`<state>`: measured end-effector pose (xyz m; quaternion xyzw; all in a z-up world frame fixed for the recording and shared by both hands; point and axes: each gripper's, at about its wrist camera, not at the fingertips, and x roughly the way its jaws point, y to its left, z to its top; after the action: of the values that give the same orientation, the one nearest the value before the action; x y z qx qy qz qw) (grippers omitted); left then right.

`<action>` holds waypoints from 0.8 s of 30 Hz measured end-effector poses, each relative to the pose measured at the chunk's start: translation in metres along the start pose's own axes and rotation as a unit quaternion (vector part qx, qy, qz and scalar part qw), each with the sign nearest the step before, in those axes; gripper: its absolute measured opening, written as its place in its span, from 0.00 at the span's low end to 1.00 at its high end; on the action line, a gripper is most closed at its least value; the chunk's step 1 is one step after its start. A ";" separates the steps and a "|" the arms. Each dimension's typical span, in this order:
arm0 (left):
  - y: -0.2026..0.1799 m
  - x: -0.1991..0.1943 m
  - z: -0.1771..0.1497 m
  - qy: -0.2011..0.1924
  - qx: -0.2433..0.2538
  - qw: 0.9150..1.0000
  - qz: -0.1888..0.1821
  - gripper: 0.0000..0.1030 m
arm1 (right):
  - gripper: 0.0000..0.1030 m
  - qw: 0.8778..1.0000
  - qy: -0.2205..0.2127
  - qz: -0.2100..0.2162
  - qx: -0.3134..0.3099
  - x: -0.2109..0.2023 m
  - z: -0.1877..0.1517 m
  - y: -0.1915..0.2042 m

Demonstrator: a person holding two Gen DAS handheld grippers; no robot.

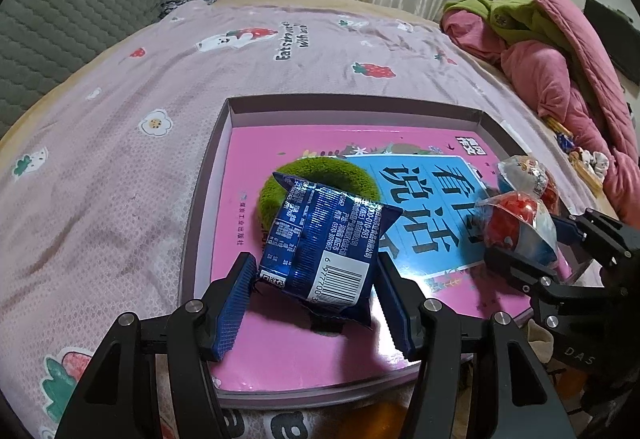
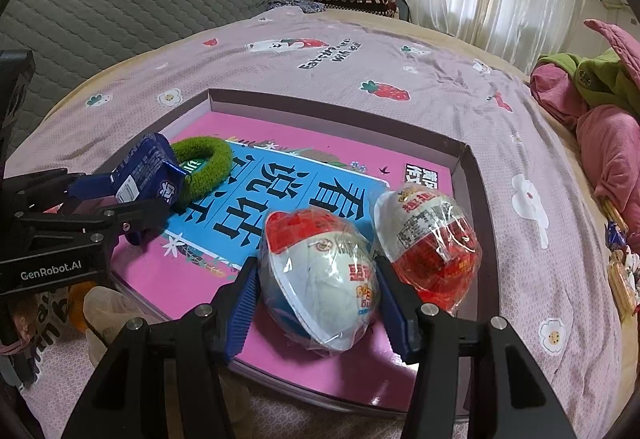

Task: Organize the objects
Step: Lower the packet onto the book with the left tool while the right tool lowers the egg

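Left claw (image 1: 316, 303) clamped on a blue packet (image 1: 324, 243), right claw (image 2: 316, 303) clamped on a wrapped egg (image 2: 320, 279), both over a pink tray (image 2: 472, 167) on a bed (image 1: 120, 143), beside a green ring (image 2: 208, 167).

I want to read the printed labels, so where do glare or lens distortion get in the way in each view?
Left wrist view: window light glares off the glossy book cover beside the blue snack packet, whose foil shines but whose barcode stays legible; the box rim bows from fisheye. Right wrist view: the nearer wrapped egg carries plastic-film highlights, partly washing out its print; edges vignette black.
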<state>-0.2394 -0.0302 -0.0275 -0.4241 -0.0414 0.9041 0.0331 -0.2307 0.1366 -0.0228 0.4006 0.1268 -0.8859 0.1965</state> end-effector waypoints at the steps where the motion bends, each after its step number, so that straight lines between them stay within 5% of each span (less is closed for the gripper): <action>1: 0.000 0.000 0.000 -0.002 0.002 1.000 0.001 0.60 | 0.54 1.000 0.000 0.001 0.000 0.000 0.000 0.000; 24: 0.002 -0.003 -0.003 0.021 0.000 1.000 -0.010 0.61 | 0.59 1.000 0.003 0.008 0.011 -0.003 0.002 -0.002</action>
<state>-0.2357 -0.0326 -0.0272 -0.4422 -0.0454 0.8947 0.0430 -0.2313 0.1387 -0.0193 0.4066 0.1143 -0.8844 0.1987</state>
